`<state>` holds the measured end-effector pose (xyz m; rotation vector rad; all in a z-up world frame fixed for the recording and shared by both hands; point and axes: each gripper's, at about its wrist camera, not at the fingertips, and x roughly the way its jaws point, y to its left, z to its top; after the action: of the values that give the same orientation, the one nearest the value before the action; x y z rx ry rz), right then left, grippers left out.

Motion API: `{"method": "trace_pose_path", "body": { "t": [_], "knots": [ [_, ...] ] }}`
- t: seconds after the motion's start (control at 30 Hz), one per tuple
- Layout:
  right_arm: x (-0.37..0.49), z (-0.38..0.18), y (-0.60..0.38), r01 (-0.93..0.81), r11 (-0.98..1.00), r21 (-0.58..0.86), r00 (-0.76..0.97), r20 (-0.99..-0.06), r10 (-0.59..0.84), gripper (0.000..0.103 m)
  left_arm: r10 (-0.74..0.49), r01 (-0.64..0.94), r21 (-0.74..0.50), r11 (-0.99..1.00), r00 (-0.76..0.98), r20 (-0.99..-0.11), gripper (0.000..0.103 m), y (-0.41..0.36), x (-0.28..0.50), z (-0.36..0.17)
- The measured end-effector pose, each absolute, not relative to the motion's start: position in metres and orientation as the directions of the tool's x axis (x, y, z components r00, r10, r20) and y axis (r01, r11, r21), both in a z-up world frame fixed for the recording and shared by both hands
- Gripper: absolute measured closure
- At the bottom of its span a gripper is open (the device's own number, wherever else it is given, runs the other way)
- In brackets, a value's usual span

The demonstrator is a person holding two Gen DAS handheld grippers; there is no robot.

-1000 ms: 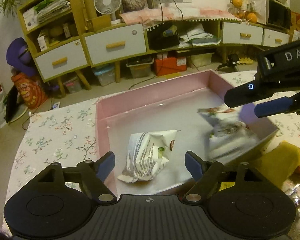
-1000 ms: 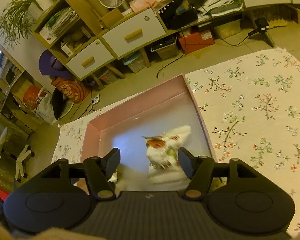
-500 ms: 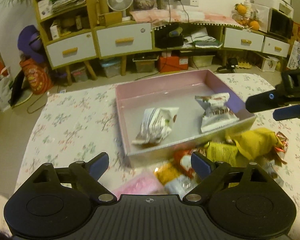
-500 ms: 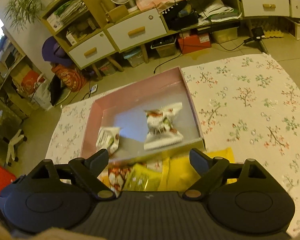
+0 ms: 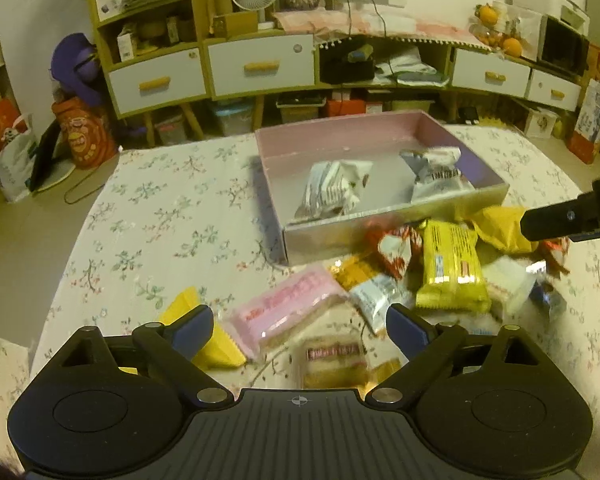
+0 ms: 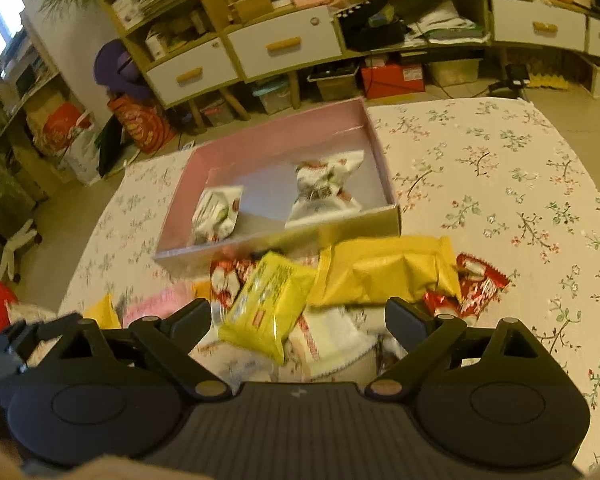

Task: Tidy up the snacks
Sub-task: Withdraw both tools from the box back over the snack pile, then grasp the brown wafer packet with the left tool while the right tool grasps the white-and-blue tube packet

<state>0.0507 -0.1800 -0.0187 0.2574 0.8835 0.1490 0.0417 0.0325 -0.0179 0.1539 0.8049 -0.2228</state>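
Observation:
A pink box point(image 5: 340, 136) point(image 6: 284, 140) stands on the flowered tablecloth and holds two white snack packets point(image 5: 332, 192) point(image 5: 436, 172), also in the right wrist view point(image 6: 216, 212) point(image 6: 324, 188). In front of the box lies a heap of snacks: a yellow packet point(image 5: 450, 268) point(image 6: 264, 304), a big yellow bag point(image 6: 384, 272), red wrappers point(image 6: 476, 284), a pink packet point(image 5: 288, 308). My left gripper point(image 5: 300, 328) is open and empty above the near snacks. My right gripper point(image 6: 298, 314) is open and empty above the yellow packet; part of it shows at the right edge of the left wrist view point(image 5: 572, 216).
The tablecloth point(image 6: 500, 168) is bare to the right of the box and to its left point(image 5: 160, 208). A yellow wedge-shaped packet point(image 5: 212, 340) lies by my left finger. Cabinets with drawers point(image 5: 260, 64) and floor clutter stand beyond the table.
Both grippers have pulled back from the box toward me. The second white packet now lies in the box, out of the right gripper. The snack heap has come into view.

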Motion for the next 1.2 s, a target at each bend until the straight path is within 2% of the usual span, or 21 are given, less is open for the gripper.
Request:
{"method": "trace_pose_path", "body": {
  "t": [0.43,0.57,0.77,1.03,1.2],
  "knots": [
    [0.013,-0.047,-0.169,-0.181,0.965,0.187,0.619,-0.742,0.26,0.008,-0.204,0.294,-0.007,0.956,0.645,-0.737,0.008,0.042,0.021,-0.044],
    [-0.001,-0.054,-0.164,-0.254,0.959,0.128,0.632,-0.728,0.264,0.008,-0.235,0.298,-0.042,0.954,0.65,-0.723,0.008,0.046,0.015,-0.051],
    [-0.012,-0.065,-0.157,-0.312,0.942,0.122,0.615,-0.73,0.299,0.008,-0.267,0.286,-0.094,0.954,0.66,-0.702,0.009,0.047,0.017,-0.058],
    [-0.015,-0.077,-0.141,-0.361,0.928,0.091,0.603,-0.736,0.307,0.015,-0.265,0.283,-0.09,0.955,0.677,-0.686,0.011,0.041,0.022,-0.067],
    [-0.019,-0.083,-0.135,-0.383,0.922,0.06,0.601,-0.742,0.298,0.021,-0.267,0.263,-0.114,0.958,0.675,-0.688,0.018,0.044,0.027,-0.071]
  ]
}}
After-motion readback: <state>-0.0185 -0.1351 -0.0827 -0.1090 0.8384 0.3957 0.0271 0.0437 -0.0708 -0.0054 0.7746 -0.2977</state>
